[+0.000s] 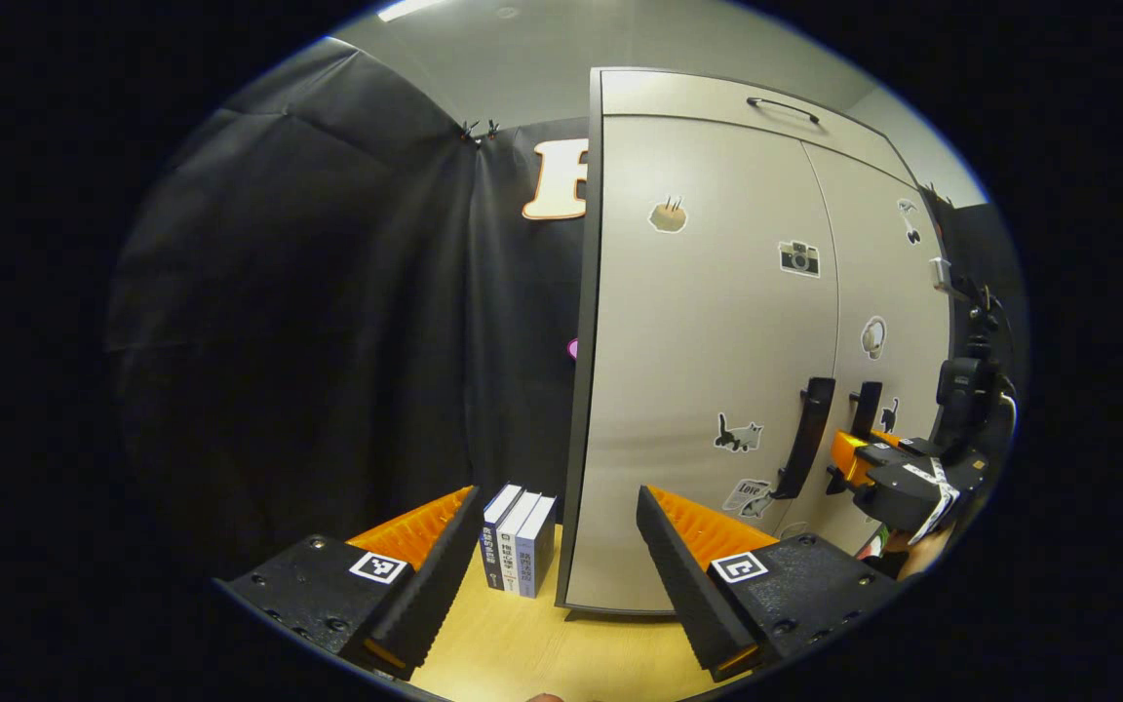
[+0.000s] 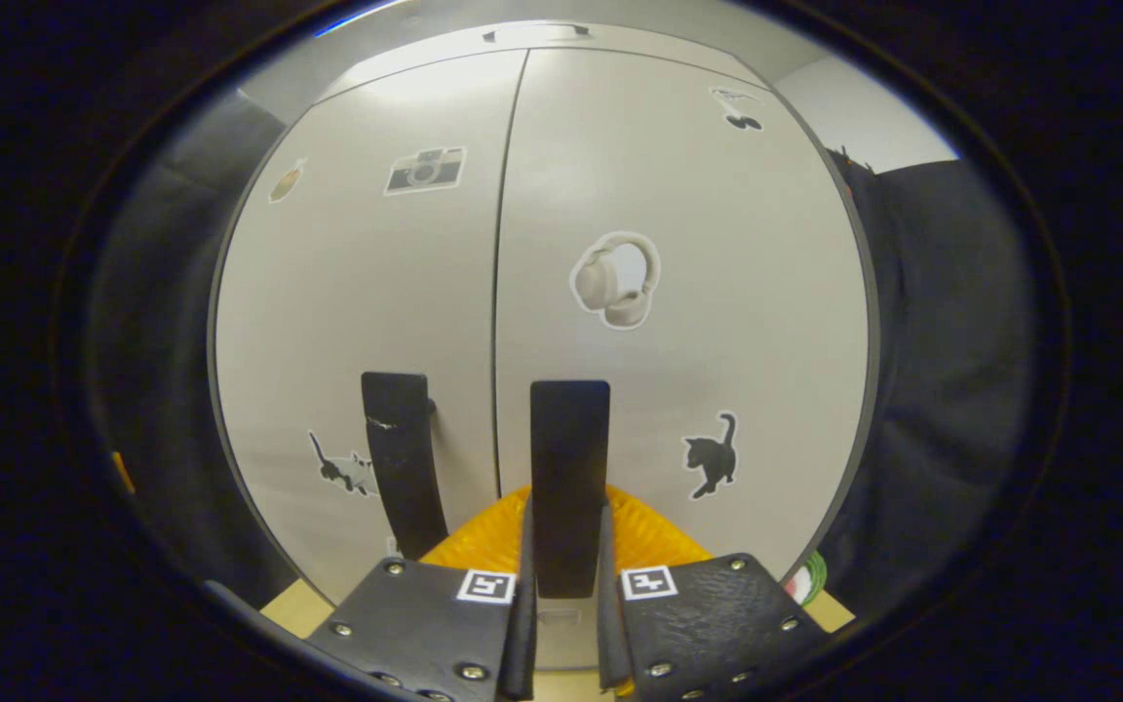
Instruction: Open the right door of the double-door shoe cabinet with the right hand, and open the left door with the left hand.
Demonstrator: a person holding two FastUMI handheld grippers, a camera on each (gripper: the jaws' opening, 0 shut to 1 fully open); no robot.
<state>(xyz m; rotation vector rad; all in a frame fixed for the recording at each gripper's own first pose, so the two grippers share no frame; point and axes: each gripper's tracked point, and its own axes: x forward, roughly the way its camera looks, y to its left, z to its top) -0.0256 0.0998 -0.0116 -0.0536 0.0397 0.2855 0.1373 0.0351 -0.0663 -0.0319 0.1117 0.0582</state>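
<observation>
The pale grey shoe cabinet (image 1: 708, 322) stands on the wooden table with both doors flush and decorated with stickers. In the right gripper view, the right door's dark vertical handle (image 2: 569, 468) sits between the two fingers of my right gripper (image 2: 566, 512), which press on its sides. The left door's handle (image 2: 401, 458) hangs free just left of the door seam. In the left gripper view, my left gripper (image 1: 561, 575) is open and holds nothing. It is low in front of the cabinet's left corner, well short of the left handle (image 1: 805, 439). The right gripper (image 1: 898, 478) shows at the right handle (image 1: 864, 408).
Three books (image 1: 520, 539) stand upright on the wooden table (image 1: 522, 643), just left of the cabinet. Black cloth walls close in on the left and behind. A thin handle (image 1: 782, 105) sits on the cabinet's top panel. A small green-and-white object (image 2: 805, 580) lies by the cabinet's right foot.
</observation>
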